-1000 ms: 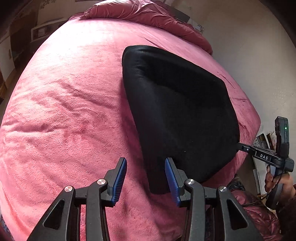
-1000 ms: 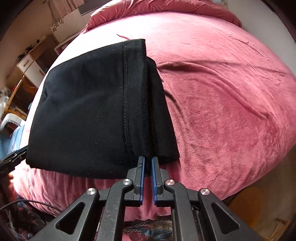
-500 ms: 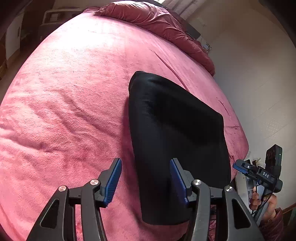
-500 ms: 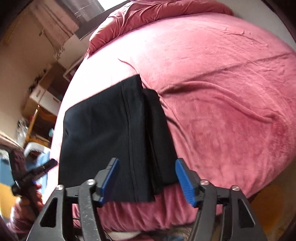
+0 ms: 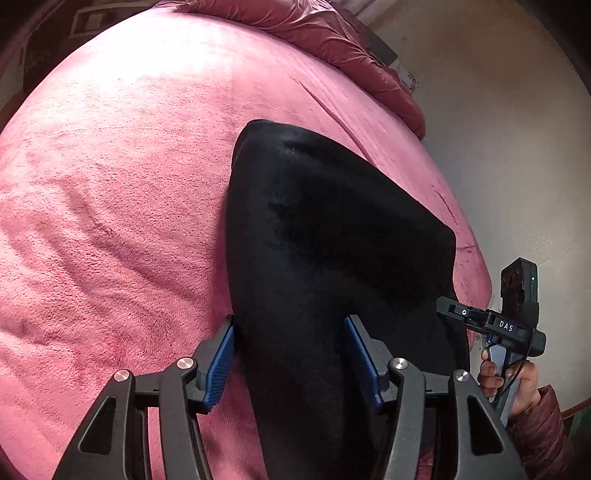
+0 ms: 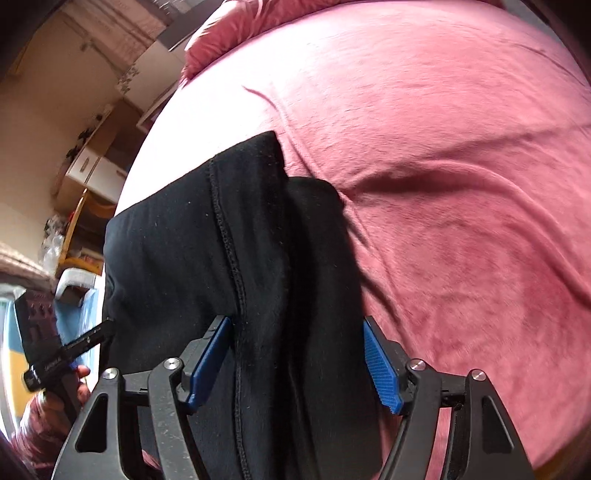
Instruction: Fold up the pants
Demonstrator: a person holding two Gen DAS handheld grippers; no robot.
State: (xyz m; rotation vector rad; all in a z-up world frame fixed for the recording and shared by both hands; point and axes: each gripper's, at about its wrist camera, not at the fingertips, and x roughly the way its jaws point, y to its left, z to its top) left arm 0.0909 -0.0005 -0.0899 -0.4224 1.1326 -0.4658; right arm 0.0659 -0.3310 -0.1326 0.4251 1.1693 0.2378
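The folded black knit pants (image 5: 332,240) looked soft, light and limp; left gripper (image 5: 291,360) was opening, right gripper (image 6: 297,363) closing, both spread astride the near edge, unpinched; that edge suited gripping.

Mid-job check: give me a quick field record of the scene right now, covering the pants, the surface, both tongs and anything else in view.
pants: black pants, folded into a compact stack, lying flat near the bed's edge
surface: pink blanket over the bed
left tongs: opening, pads off the cloth, pants seen between them
right tongs: closing a little, pads apart, not pressing the pants
top layer: stitched seam faces up
bedding: bunched pink quilt at the far end
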